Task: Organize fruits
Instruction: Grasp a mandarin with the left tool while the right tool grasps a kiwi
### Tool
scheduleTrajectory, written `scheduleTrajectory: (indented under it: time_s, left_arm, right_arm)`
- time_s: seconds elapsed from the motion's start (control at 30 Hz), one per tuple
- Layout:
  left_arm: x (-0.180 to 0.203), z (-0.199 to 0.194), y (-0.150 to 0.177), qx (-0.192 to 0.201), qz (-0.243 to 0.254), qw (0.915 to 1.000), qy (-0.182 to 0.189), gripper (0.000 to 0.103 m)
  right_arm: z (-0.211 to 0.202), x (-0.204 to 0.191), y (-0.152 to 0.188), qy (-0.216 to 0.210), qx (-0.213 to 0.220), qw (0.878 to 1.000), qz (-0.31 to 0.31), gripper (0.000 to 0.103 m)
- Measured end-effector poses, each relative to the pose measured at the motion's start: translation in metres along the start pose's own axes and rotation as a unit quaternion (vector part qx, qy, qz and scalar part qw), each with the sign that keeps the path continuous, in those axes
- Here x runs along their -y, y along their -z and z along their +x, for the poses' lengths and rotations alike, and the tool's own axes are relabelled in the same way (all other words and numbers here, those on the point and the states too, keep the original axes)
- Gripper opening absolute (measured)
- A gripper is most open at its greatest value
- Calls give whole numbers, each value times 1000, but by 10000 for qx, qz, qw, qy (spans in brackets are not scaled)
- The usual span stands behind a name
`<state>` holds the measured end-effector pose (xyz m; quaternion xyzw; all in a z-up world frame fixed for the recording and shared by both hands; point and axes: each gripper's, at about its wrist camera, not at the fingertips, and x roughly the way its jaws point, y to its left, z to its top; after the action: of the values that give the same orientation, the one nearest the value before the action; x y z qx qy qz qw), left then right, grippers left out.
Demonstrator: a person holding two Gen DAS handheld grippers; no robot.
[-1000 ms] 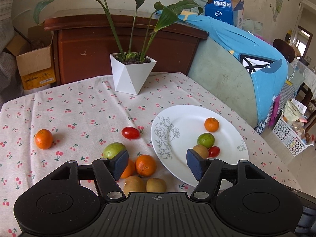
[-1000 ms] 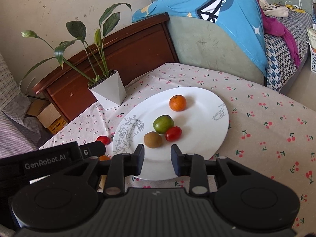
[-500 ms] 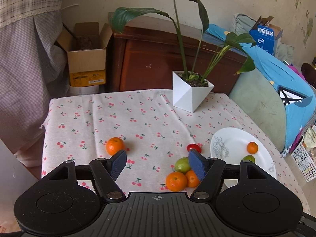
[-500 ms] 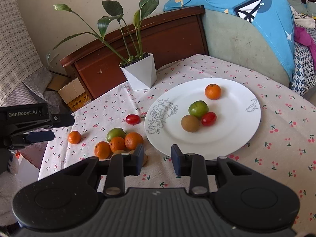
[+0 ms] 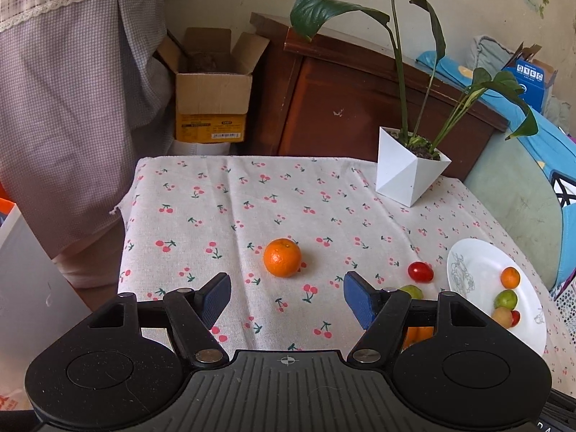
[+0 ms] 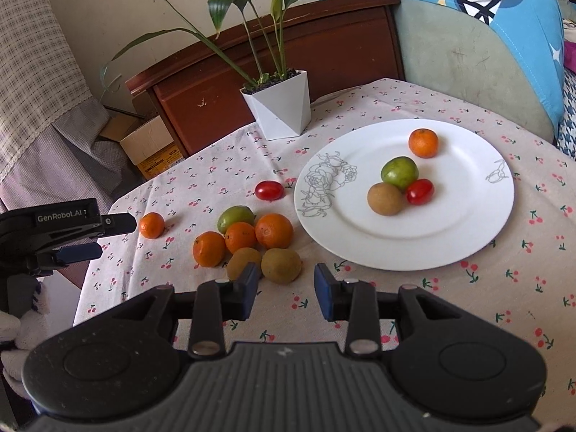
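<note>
My left gripper [image 5: 286,289] is open, and a lone orange [image 5: 282,257] lies on the cherry-print cloth just ahead of its gap. In the right wrist view that orange [image 6: 152,225] sits beside the left gripper [image 6: 115,235]. The jaws of my right gripper [image 6: 286,280] are opening with nothing pressed between them. A kiwi [image 6: 280,265] lies just beyond its tips, in a cluster with another kiwi [image 6: 243,262], three oranges [image 6: 274,230] and a green fruit [image 6: 235,216]. A cherry tomato [image 6: 269,190] lies apart. The white plate [image 6: 486,223] holds an orange, a green fruit, a kiwi and a tomato.
A white angular plant pot [image 6: 279,108] stands at the back of the table, before a brown wooden cabinet [image 6: 324,57]. An open cardboard box [image 5: 212,108] sits on the floor behind. A sofa with blue cloth [image 6: 504,18] borders the right side. The table's left edge [image 5: 126,216] drops off.
The left gripper swung left, from over the plate and fruit cluster to the lone orange. The right gripper drew back from the plate toward the cluster, and its jaws widened slightly.
</note>
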<state>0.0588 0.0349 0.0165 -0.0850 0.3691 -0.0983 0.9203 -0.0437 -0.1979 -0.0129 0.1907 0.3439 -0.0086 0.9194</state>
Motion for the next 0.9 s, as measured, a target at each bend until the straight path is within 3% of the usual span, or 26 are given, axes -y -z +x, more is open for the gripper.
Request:
scheduleTrajectory:
  time_s: [0.6,0.9]
  left_arm:
    - [9,44,0,44,275,9996,-101,68]
    - [7,57,1,95,341,9992,-177,62]
  right_arm:
    - [19,-2,-1,73,-92,9998,154,36]
    - [25,-4,-2,148,-59,9998,132,36]
